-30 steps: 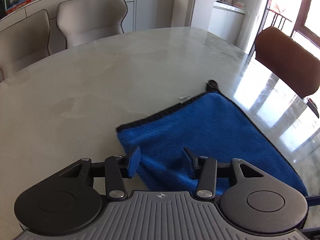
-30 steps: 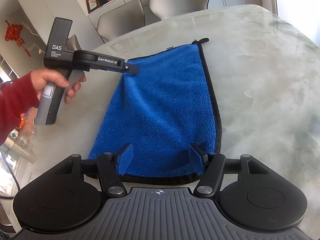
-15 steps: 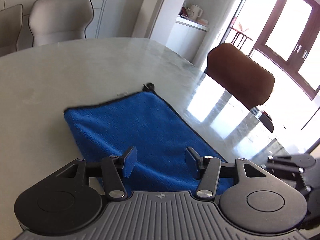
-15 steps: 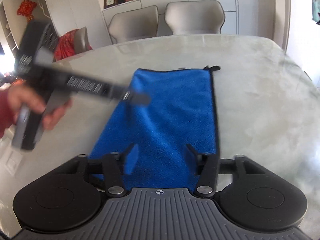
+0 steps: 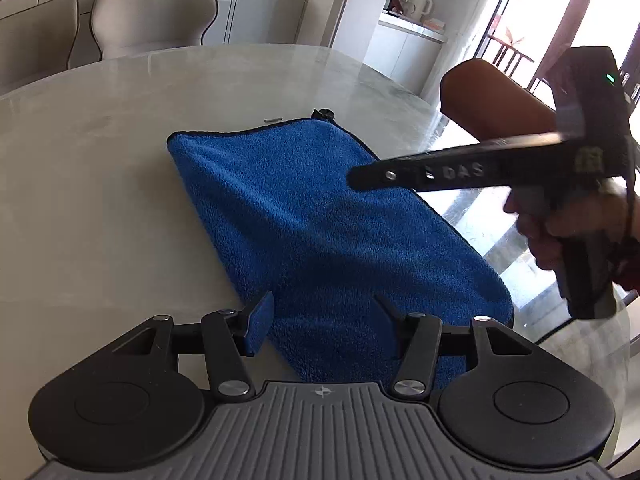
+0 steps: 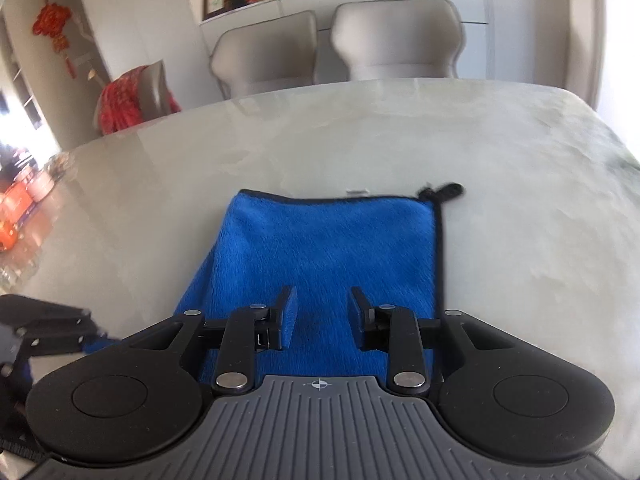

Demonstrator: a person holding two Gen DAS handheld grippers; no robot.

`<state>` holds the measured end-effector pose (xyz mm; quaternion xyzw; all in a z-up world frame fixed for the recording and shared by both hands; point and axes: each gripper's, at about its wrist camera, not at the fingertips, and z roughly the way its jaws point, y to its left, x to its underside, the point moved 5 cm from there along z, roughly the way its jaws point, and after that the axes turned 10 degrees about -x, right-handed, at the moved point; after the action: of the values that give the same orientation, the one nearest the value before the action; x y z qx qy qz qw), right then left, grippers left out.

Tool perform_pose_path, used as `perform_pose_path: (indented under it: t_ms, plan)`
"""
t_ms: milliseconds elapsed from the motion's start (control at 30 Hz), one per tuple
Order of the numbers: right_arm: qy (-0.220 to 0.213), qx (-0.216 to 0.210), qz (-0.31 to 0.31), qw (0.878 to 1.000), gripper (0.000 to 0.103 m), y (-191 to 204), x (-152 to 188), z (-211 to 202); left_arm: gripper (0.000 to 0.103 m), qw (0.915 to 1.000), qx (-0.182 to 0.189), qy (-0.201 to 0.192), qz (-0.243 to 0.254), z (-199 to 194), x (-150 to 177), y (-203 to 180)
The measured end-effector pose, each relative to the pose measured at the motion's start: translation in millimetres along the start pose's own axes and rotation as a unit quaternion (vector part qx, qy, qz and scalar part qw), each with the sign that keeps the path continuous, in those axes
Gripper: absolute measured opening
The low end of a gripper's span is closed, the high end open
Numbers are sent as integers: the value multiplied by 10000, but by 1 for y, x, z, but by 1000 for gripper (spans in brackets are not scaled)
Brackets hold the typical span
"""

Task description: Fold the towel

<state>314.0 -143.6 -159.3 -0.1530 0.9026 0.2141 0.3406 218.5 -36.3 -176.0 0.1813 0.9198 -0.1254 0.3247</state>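
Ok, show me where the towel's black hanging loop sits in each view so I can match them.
Left wrist view: the hanging loop sits above centre, at the far corner of the blue towel.
Right wrist view: the loop sits right of centre, at the towel's far right corner.
Shared landmark: the small pale tag on the table just beyond the towel's far edge.

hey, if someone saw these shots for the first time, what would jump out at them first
The bright blue towel lying folded on the pale marble table, its black hanging loop at the far corner. Next, the right gripper reaching in over the towel's right edge, while the left gripper hangs open above the near end.
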Motion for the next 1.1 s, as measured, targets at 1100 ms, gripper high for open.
perform_pose_path:
  t_ms: [1100]
  plan:
    - [249,-942,-1775,9793,33,55,-43,84,74,9997,34,-177,-146,-14,10,-5]
